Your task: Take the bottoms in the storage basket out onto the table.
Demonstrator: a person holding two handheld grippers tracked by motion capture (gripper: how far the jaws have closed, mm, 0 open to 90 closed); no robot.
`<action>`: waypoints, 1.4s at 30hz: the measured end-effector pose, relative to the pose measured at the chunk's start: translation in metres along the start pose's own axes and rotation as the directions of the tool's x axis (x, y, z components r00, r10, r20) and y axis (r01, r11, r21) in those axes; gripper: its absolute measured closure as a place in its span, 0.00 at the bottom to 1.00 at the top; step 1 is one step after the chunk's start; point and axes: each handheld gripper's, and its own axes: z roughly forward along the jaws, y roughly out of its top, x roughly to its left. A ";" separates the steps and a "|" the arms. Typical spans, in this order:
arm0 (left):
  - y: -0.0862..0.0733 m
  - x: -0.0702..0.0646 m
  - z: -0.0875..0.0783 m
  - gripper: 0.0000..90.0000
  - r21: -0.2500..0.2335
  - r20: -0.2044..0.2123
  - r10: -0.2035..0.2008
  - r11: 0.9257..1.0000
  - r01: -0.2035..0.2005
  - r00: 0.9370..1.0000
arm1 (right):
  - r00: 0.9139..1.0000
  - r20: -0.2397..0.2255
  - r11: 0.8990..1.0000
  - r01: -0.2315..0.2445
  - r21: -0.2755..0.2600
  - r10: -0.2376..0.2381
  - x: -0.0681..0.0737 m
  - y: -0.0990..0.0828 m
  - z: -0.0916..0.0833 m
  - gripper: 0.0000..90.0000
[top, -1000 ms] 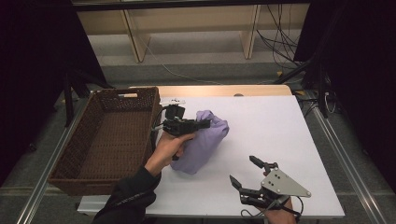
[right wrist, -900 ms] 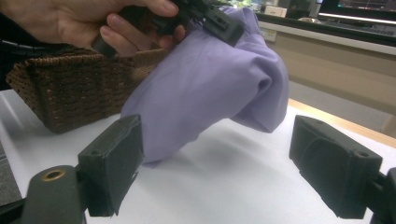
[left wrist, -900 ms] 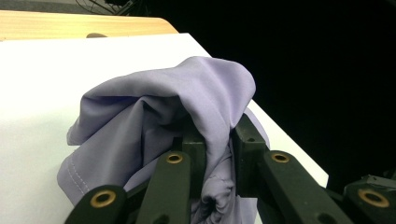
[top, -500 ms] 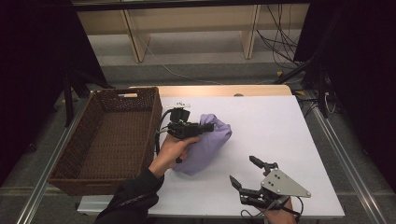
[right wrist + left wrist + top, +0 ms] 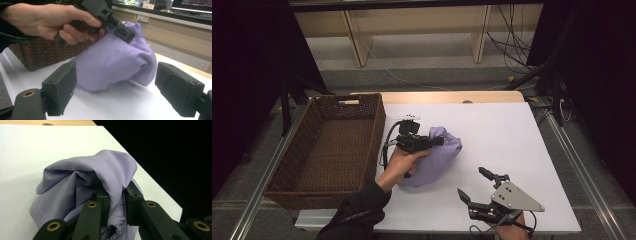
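- We saw the wicker basket [image 5: 324, 145] on the table's [image 5: 512, 130] far left, just beside the L jaws.
- Our left gripper [image 5: 434, 142] had its jaws clamped on a fold of the purple cloth [image 5: 437, 157], bunched up btwn & below them.
- Our right gripper [image 5: 472, 184] sat w/ jaws wide apart, nothing btwn them, cloth ahead of them.

From my high view, the left hand-held gripper [image 5: 438, 141] and the hand [image 5: 401, 162] around it cover part of the crumpled lilac cloth bundle [image 5: 439, 159], so I cannot see the fold it pinches there. The right hand-held gripper [image 5: 472, 185] is cut off at the bottom edge, the hand behind it barely showing. The brown woven wicker basket [image 5: 47, 53] sits mostly behind the hand in my right gripper view.
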 end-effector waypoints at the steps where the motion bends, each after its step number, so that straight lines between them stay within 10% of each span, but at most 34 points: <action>1: -0.001 0.000 0.001 0.85 0.002 0.000 -0.001 1.000 0.001 1.000 | 1.000 0.000 1.000 0.001 0.001 -0.001 0.000 0.000 0.000 0.21; 42: -0.013 0.001 0.018 0.71 0.044 0.062 -0.016 0.999 0.013 0.998 | 1.000 -0.001 1.000 0.003 0.001 -0.003 0.000 0.000 0.000 0.21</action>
